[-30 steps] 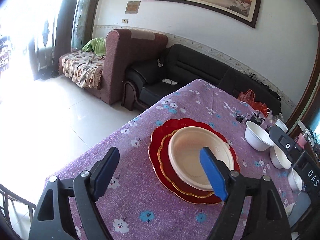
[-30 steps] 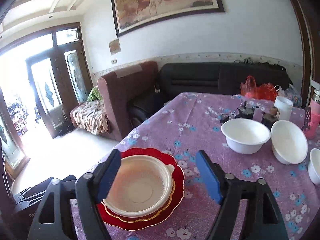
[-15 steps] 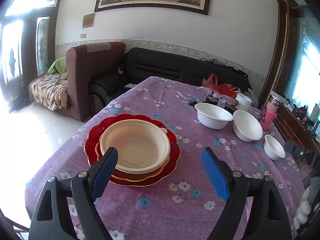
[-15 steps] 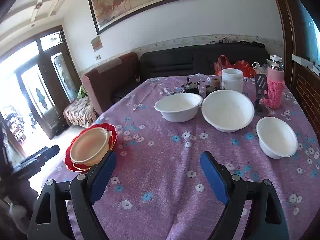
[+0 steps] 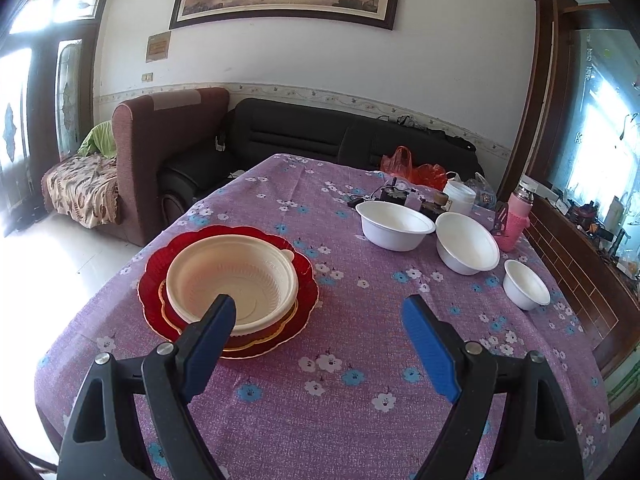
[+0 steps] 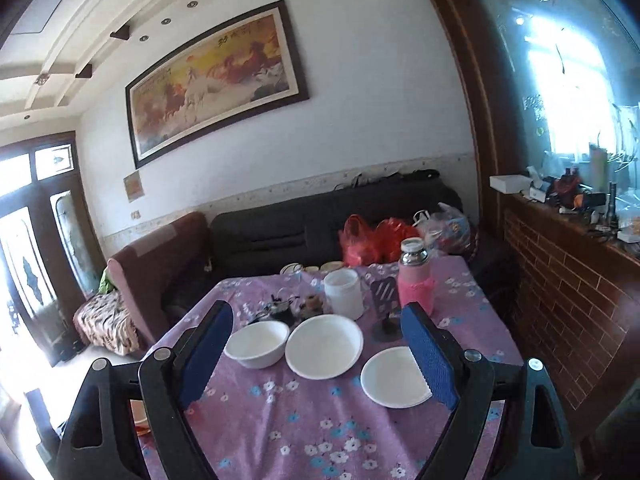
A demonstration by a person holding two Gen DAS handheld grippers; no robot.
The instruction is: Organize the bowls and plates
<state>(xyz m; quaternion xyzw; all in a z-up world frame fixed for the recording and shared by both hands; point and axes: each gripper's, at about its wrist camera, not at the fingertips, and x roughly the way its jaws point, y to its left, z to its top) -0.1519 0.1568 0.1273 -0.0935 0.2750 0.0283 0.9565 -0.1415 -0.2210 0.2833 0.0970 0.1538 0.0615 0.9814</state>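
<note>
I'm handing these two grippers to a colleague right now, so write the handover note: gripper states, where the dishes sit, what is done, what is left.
Left gripper: jaws open, empty, above the table near the stack.
Right gripper: jaws open, empty, facing the white bowls.
Stack: cream bowl sits on a gold-rimmed plate, which sits on the red plate, at the table's left side.
Loose on the purple tablecloth: left white bowl, middle white bowl, small white bowl.
Done: the plates and cream bowl are stacked.
Left: the three white bowls are not yet gathered; probably start with the small one, nearest the right gripper.
</note>
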